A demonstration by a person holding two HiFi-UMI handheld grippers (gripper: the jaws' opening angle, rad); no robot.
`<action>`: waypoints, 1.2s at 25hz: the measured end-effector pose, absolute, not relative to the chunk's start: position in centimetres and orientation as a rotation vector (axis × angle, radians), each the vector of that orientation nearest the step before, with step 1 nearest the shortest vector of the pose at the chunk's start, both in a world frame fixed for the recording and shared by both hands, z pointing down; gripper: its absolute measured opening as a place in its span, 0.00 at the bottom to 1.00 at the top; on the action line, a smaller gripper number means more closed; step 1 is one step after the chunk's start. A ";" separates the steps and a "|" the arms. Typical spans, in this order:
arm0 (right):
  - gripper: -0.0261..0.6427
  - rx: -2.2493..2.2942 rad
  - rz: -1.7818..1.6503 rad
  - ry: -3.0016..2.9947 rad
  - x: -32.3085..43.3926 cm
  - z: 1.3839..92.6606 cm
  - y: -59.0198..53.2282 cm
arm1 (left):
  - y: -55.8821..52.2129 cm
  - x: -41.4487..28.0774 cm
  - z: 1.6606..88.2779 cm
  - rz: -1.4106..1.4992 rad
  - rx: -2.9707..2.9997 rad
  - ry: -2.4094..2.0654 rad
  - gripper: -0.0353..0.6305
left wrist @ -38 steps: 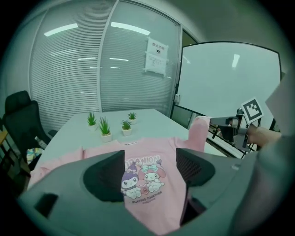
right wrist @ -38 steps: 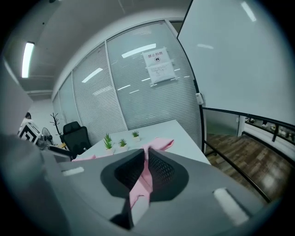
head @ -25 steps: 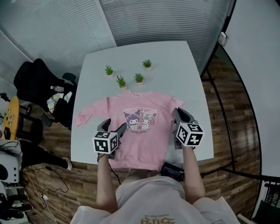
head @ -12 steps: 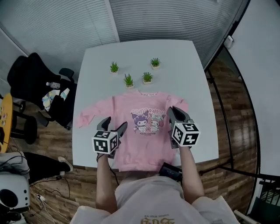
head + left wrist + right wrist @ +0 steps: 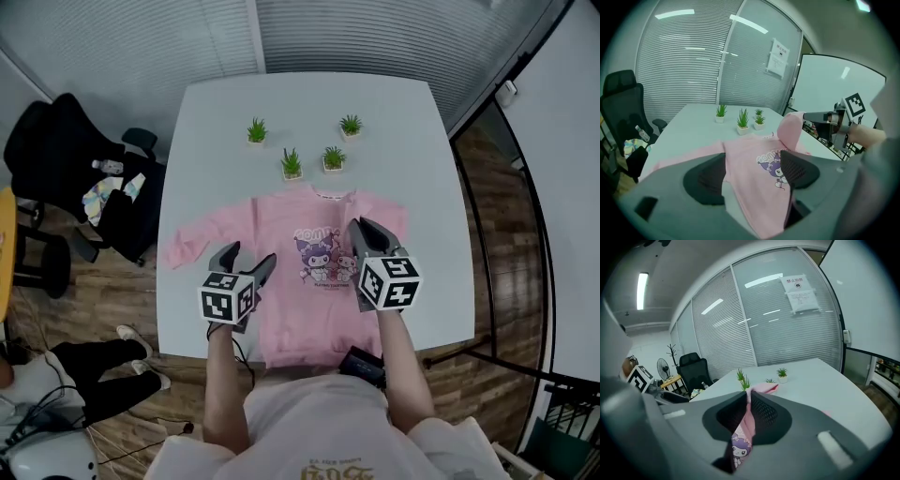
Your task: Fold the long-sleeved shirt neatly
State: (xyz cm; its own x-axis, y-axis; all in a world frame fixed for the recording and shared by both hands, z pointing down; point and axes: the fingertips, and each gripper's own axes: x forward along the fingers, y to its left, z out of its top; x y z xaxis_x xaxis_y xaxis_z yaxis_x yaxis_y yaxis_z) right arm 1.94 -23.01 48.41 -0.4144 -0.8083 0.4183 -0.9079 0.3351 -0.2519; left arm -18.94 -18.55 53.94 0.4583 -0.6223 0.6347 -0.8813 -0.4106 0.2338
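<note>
A pink long-sleeved shirt (image 5: 305, 300) with a cartoon print lies flat on the white table (image 5: 398, 141), neck toward the far side. Its left sleeve (image 5: 199, 236) stretches out to the left. My right gripper (image 5: 362, 229) is shut on the right sleeve, which hangs lifted over the shirt's right half; pink cloth (image 5: 749, 414) shows pinched between its pads. My left gripper (image 5: 249, 257) hovers open over the shirt's left edge, below the armpit. The left gripper view has nothing between the left gripper's (image 5: 752, 172) fingers, and the raised sleeve (image 5: 790, 132) stands to the right.
Several small potted plants (image 5: 292, 164) stand just beyond the collar. A black office chair (image 5: 66, 141) with items on it stands left of the table. A black device (image 5: 362, 366) sits at the near table edge by my body.
My right gripper has carried the right sleeve leftward across the shirt's body. My left gripper has drifted left toward the shirt's left edge. The head view has shifted.
</note>
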 end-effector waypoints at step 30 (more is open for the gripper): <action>0.10 1.219 0.509 -2.255 -10.5 61.0 -26.4 | -20.8 -23.9 60.8 0.646 2.066 -1.174 0.61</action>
